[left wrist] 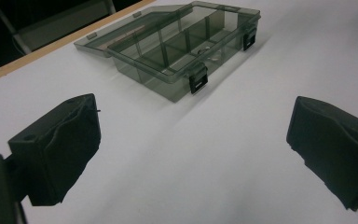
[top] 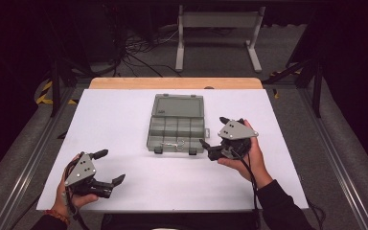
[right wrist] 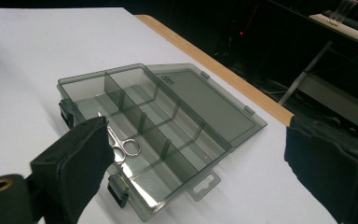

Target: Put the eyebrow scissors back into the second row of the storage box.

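At mid-table the open compartment box (top: 177, 124) holds small scissors (right wrist: 121, 144) in its near row. Just right, the right gripper (top: 214, 136) has jaws spread; near left, the left gripper (top: 109, 166) too. A careless reach could shove the light box.

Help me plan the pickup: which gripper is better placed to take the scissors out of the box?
Probably the right gripper: it sits beside the open box, jaws apart, aimed at the scissors. The left gripper is farther off.
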A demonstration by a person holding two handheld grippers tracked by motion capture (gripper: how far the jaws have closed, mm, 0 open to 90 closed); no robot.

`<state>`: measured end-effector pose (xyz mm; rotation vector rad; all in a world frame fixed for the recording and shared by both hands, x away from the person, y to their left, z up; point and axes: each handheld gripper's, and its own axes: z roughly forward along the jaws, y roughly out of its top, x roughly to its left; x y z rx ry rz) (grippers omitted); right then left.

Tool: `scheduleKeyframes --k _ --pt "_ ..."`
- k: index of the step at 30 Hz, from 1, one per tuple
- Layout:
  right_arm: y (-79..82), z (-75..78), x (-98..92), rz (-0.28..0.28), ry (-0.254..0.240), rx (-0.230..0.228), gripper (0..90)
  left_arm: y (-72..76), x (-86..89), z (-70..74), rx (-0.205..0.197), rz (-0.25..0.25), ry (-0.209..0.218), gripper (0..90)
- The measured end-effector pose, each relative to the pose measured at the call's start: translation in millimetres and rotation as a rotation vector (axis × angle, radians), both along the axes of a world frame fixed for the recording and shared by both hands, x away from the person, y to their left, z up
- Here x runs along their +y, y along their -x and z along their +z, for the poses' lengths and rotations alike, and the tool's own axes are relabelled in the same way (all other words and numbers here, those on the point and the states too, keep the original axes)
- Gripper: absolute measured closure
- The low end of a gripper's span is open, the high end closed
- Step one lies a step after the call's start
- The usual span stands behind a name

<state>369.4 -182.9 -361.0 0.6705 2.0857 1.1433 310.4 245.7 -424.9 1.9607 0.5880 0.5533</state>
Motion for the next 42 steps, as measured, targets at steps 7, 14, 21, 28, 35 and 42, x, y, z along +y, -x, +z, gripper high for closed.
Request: scheduleKeyframes --k 7,14,21,28,35,42 --pt "6.8 0.5 -6.7 0.001 0.003 -0.008 7.3 -0.1 0.4 -0.3 -0.001 0.001 0.001 3.7" --pt "12.8 -0.1 -12.0 0.003 0.011 -0.006 7.3 -0.5 -0.5 -0.9 0.002 -0.001 0.001 3.7" --pt "20.3 -2.5 -18.8 0.011 0.025 -0.007 7.1 -0.2 -0.9 -0.6 0.003 -0.006 -0.002 3.6" --pt "27.8 -6.3 -27.8 0.017 0.033 -0.014 6.9 -0.7 -1.0 -0.9 0.008 -0.005 -0.002 3.6" --pt "37.2 -13.9 -35.6 0.041 0.029 -0.019 6.3 -1.1 -1.2 -1.3 0.01 -0.007 -0.005 3.4" --pt "43.3 -19.3 -44.7 0.049 0.024 -0.023 6.1 -1.2 -2.1 -1.6 0.009 -0.01 -0.008 3.5"
